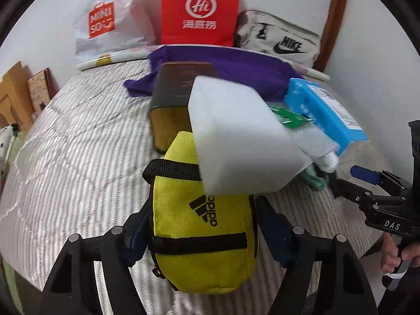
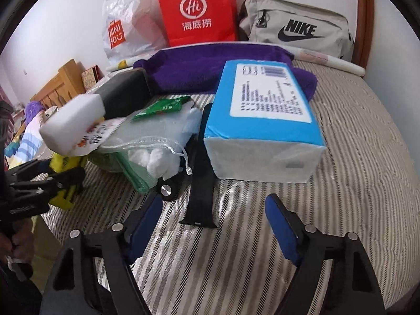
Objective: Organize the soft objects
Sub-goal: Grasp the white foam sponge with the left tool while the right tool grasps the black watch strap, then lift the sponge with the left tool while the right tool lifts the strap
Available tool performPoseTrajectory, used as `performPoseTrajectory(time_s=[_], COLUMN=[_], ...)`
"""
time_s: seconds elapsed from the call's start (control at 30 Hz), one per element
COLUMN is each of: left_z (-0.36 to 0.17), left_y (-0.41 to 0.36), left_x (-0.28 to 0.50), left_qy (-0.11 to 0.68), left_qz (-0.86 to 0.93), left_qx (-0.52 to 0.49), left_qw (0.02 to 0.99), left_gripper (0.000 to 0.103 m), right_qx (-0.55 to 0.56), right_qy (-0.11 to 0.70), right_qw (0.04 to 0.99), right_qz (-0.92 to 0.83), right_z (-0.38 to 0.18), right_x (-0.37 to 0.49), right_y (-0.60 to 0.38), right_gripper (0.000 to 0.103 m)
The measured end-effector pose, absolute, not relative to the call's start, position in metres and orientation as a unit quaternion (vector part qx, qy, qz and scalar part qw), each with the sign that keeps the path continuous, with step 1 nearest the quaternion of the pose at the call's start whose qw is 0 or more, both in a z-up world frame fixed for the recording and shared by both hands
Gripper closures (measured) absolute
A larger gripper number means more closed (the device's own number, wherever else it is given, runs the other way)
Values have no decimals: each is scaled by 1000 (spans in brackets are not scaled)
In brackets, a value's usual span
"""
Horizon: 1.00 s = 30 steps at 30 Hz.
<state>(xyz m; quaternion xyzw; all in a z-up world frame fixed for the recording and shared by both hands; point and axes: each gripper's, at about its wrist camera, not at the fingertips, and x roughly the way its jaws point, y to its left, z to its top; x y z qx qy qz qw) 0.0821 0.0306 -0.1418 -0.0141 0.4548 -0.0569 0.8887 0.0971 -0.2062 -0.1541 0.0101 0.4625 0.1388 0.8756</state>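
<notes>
Yellow mesh pouch [image 1: 202, 239] pinched in left claw [image 1: 199, 233], blocky white foam [image 1: 236, 141]

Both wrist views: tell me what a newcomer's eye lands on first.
The yellow Adidas pouch stands out first, clamped in the left claw low on the striped bed, with a white foam block resting over its far end. Next come the red paper bag against the back wall and the blue tissue pack ahead of the open right claw.

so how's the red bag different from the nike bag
The red bag is stiff paper standing upright; the nike bag is soft grey fabric lying on its side. The red bag bears a white logo, the nike bag a black one. Both sit at the wall behind the purple towel.
</notes>
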Motion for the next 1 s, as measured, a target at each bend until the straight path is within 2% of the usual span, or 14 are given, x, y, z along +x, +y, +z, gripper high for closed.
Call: performPoseTrajectory(time_s=[0.2,0.33,0.53,0.67,0.9,1.0], left_z=[-127,-130,-148,-144,-131,-126], left_y=[42,45,48,46,42,41], left_x=[77,79,85,80,77,76], left_qy=[438,445,471,462,449,447], left_qz=[-60,-63,-59,-70,-79,-83], left_qx=[-25,-31,-36,-27,-25,-22], left_qw=[896,893,879,884,890,891], left_gripper=[33,33,32,27,26,25], right_qx=[-9,-21,-24,-18,-18,-15], right_qy=[465,457,463,462,454,453], right_qw=[876,879,876,876,880,879], right_qz=[130,135,136,138,140,149], right_z=[-164,-164,-163,-163,-164,-163], right_x=[105,104,103,104,104,103], right_y=[-195,-189,-189,-192,-192,-192], right_gripper=[35,45,45,45,47,65])
